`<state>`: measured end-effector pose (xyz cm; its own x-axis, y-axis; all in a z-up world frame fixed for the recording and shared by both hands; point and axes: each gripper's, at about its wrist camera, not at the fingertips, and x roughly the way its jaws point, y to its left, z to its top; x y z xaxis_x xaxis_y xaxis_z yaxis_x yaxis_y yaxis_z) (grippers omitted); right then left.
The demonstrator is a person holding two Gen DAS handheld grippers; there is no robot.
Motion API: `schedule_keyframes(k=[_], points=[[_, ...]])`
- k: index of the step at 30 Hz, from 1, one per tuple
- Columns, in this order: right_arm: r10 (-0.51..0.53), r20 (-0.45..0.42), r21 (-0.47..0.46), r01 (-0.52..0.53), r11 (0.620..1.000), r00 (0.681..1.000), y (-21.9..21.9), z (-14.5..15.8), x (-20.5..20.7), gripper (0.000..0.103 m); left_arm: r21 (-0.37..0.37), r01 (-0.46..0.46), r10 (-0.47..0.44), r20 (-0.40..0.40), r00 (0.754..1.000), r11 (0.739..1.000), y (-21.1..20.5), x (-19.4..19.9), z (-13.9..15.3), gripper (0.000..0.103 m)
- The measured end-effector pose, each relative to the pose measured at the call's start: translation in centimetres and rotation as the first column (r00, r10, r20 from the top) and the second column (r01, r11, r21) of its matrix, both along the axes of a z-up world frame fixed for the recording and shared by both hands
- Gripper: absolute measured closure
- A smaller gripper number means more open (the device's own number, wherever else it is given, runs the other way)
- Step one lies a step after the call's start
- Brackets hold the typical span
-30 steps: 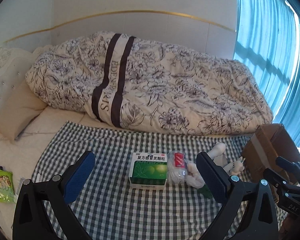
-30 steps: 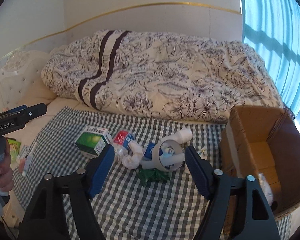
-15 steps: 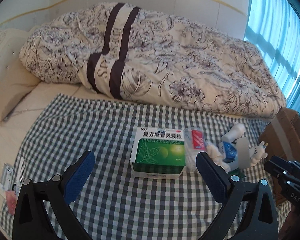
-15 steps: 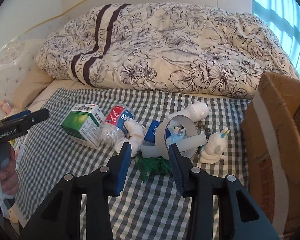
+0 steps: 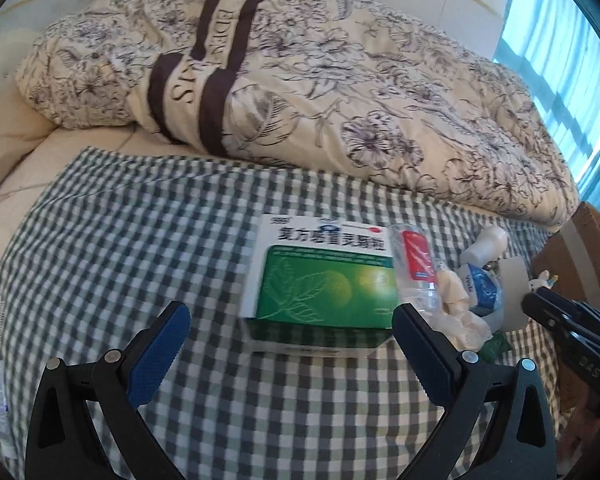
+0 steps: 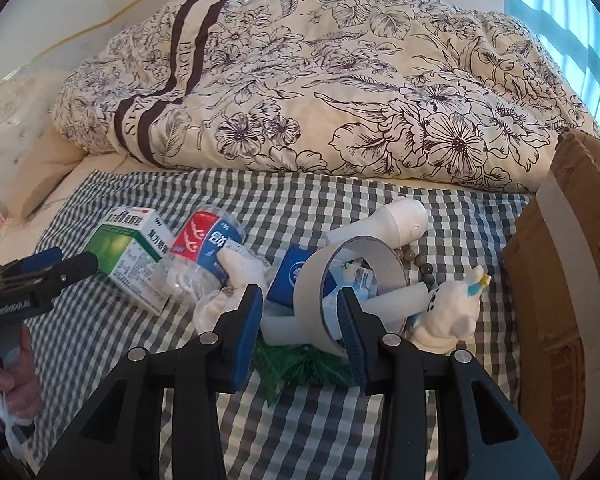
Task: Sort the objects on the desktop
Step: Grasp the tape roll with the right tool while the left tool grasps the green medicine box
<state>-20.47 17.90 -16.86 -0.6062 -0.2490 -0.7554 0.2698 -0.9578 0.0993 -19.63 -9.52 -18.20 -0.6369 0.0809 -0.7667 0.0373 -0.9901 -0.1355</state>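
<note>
**Both tools over the pile on the checked cloth; nothing gripped**

The landmark is the green medicine box [image 5: 320,292], lying flat on the checked cloth [image 5: 140,248] spread over the bed.

Left tool [image 5: 286,330]: jaws spread wide, empty, held just in front of the box with its fingers flanking the box's near edge; contact cannot be told.

Right tool [image 6: 300,320]: jaws partly closed with a clear gap, holding nothing. It sits to the right of the box, close in front of the tape roll [image 6: 332,276]; whether a finger touches the roll cannot be told.

Against the box's right side lies a crumpled clear bottle [image 6: 204,248] with a red and blue label. Further right are a white cloth bundle [image 6: 240,272], a blue packet [image 6: 296,276], a white tube [image 6: 396,224] and a small white figurine [image 6: 448,312], all close together. A green leafy piece [image 6: 300,364] lies beneath the roll.

A cardboard box [image 6: 560,272] stands at the far right of the cloth. A flowered quilt [image 5: 340,80] is heaped behind
</note>
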Motion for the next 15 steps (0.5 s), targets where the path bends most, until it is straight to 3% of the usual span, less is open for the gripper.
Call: schedule_keyframes(k=[15], points=[[-0.018, 0.043, 0.000, 0.018, 1.000, 0.999, 0.4, -2.4, -1.7, 0.064, -0.015, 0.039, -0.038, 0.051, 0.998, 0.999, 1.4, -2.6, -3.4, 0.000]])
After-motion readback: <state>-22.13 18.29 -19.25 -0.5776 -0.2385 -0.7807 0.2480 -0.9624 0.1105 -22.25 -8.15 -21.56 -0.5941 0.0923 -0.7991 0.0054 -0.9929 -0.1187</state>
